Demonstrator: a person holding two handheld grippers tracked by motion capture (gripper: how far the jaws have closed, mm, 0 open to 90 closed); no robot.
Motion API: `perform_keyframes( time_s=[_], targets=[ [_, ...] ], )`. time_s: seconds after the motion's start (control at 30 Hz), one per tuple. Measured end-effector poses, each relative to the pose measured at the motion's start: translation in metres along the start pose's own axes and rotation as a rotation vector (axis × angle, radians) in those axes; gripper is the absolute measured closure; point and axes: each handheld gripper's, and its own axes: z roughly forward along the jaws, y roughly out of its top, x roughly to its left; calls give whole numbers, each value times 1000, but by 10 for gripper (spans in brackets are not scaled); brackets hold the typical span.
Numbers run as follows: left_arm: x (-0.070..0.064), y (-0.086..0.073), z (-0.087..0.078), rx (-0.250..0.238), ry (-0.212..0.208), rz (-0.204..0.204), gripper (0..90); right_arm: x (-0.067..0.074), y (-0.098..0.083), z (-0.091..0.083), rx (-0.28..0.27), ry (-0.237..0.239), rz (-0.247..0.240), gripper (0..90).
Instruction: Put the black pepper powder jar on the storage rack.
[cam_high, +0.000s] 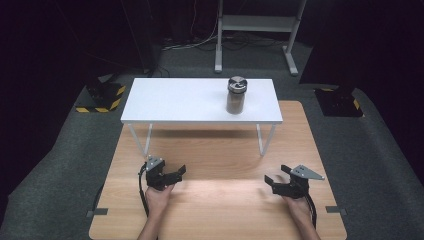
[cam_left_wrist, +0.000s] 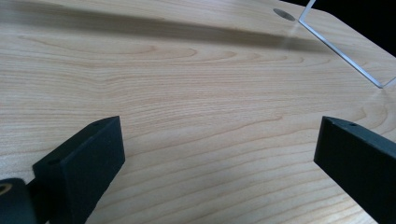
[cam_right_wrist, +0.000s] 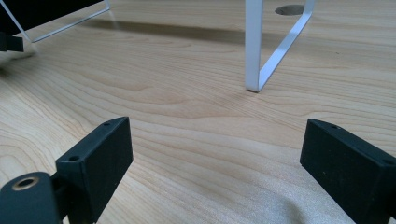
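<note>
A dark jar (cam_high: 236, 95) with a grey metal lid stands upright on a white raised shelf (cam_high: 175, 105) at the far side of the wooden table (cam_high: 220, 200). Both grippers rest low near the table's front, held by a person's hands. My left gripper (cam_high: 179, 172) is open, its jaws far apart over bare wood (cam_left_wrist: 215, 140). My right gripper (cam_high: 272, 180) is open too, with nothing between its jaws (cam_right_wrist: 215, 154). The two grippers point toward each other and sit well short of the shelf and the jar.
The shelf stands on thin white legs (cam_right_wrist: 254, 46) (cam_high: 265, 140), with open room beneath it. A grey cable hole (cam_right_wrist: 289, 9) sits in the wood behind that leg. Dark carpet surrounds the table; a white frame (cam_high: 257, 25) and black stands with yellow stripes (cam_high: 102, 95) lie beyond.
</note>
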Motion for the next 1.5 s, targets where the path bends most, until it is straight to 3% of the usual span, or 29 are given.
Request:
perform_keyframes(
  time_s=[1.5],
  targets=[
    [0,0,0,0,3,-8,20,3,-1,1,-3,0,-21,88]
  ],
)
